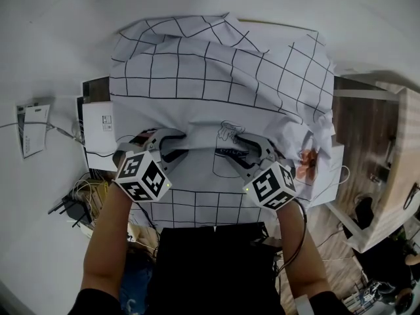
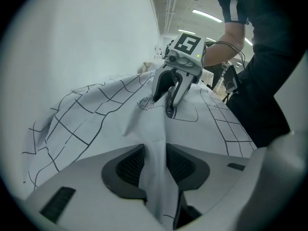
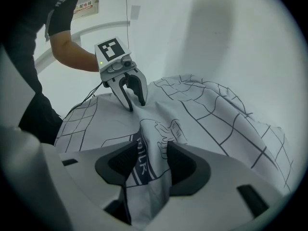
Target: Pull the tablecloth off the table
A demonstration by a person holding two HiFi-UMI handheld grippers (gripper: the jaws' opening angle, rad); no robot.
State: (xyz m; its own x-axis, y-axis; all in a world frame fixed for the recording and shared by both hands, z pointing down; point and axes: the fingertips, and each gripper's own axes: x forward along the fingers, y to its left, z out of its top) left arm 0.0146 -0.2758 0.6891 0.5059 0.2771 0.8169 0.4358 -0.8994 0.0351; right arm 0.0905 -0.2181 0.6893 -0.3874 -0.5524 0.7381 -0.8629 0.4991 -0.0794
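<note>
At the near side of the dark wooden table (image 1: 96,89), the left gripper (image 1: 169,141) and the right gripper (image 1: 241,144) each pinch a raised fold of the white fabric tablecloth with black grid lines (image 1: 197,77), which lies rumpled over the table, probably to drag it off evenly.

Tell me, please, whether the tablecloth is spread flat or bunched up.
Bunched up: the tablecloth is rumpled into ridges, and the left gripper and right gripper each pinch a raised fold.

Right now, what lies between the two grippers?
Only creased tablecloth with a printed drawing, between left gripper and right gripper; the head view shows it.
</note>
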